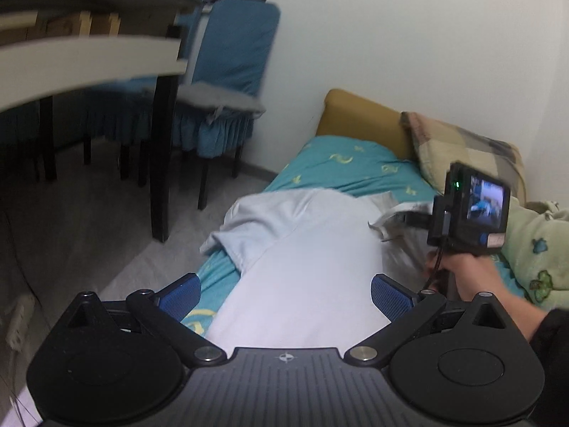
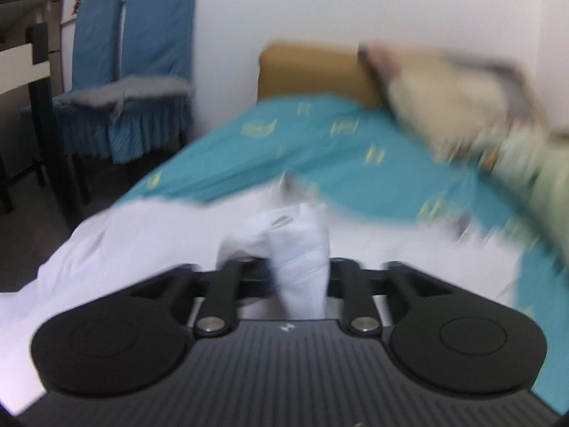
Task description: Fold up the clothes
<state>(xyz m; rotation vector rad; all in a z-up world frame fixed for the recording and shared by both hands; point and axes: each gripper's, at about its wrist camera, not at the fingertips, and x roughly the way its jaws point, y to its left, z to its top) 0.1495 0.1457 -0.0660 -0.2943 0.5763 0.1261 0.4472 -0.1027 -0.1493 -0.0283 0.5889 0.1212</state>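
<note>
1. Across the lower centre of the left wrist view, your left gripper (image 1: 286, 293) stands wide open, its blue pads (image 1: 179, 293) spread to either side of the white garment (image 1: 306, 267) and holding nothing. The garment lies lengthwise on the teal bedsheet (image 1: 341, 163), running from between the fingers up to mid-frame, with 1 sleeve flopped toward the left edge of the bed. At right of the frame your right hand (image 1: 469, 274) grips the other tool, whose tip sits at the garment's far right edge with cloth raised there.

2. Low in the centre of the right wrist view, heavily blurred, your right gripper (image 2: 298, 267) is closed on a bunched fold of the white garment (image 2: 300, 249), which stands up between the fingers. The rest of the cloth spreads to the lower left over the bedsheet (image 2: 320, 135).

3. Judging by this, you are mid-fold, bringing the right edge or sleeve inward. Next, carry that pinch across toward the middle, lay it flat, then release; your free left tool could pin the body.
</note>
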